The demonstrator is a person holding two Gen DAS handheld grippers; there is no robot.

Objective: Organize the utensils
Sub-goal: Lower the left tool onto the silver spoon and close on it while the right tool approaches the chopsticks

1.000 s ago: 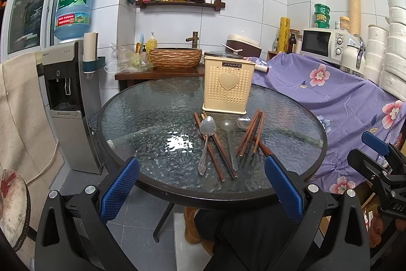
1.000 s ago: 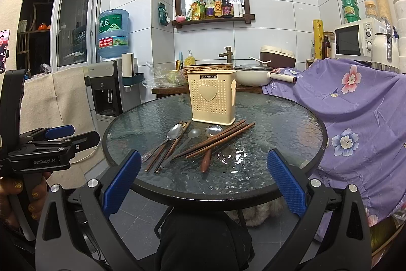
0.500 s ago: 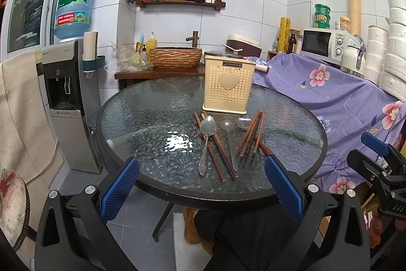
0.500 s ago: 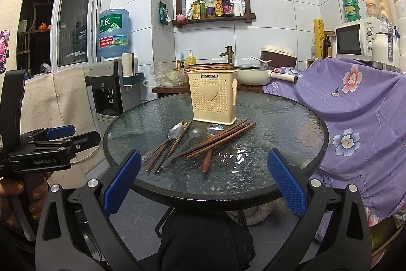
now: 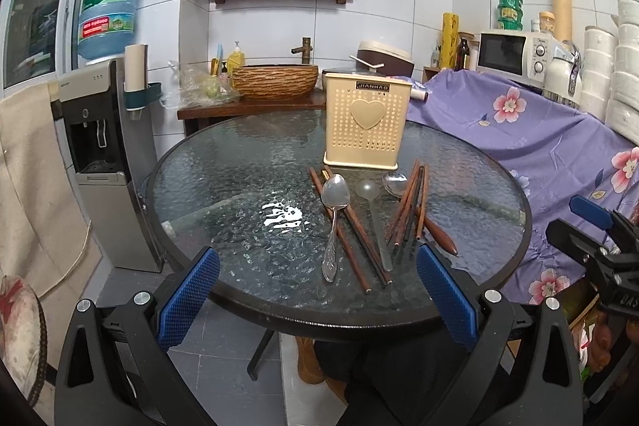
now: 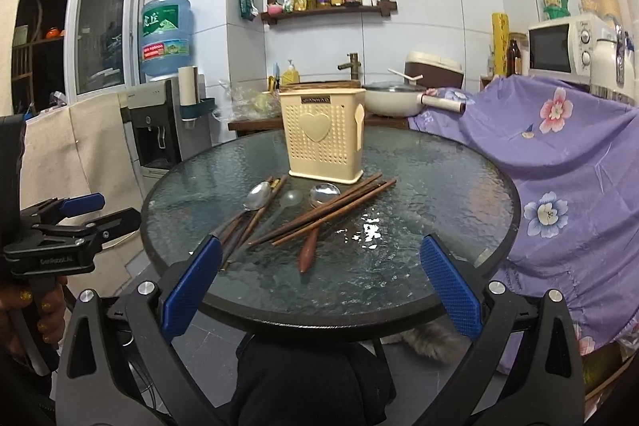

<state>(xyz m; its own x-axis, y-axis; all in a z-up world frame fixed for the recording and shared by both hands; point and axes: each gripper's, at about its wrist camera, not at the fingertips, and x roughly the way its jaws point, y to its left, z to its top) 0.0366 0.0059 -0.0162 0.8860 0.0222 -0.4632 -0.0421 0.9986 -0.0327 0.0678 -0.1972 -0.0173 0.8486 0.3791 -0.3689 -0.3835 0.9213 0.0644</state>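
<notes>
Start from the round glass table [image 5: 223,186], which lies just ahead of both sets of fingers. The cream holder [image 5: 366,122] stands upright at its far middle, straight beyond your left gripper [image 5: 317,296] and a little left of centre beyond your right gripper [image 6: 319,280]. Both grippers have their fingers spread wide and hold nothing, so nothing is sorted yet.

I'd take one piece at a time. Come down over a handle end near the table's front edge, where it lies clear of its neighbours, and close across the thin side.

The utensils lie loose between the holder and your fingers. Dark wooden chopsticks [image 5: 407,210] fan out in two bundles, some crossing. A wood-handled spoon [image 6: 309,246] lies under the right-hand bundle. A steel spoon [image 5: 334,218] rests on the left bundle, and a clear plastic spoon [image 5: 373,210] lies between them.
</notes>
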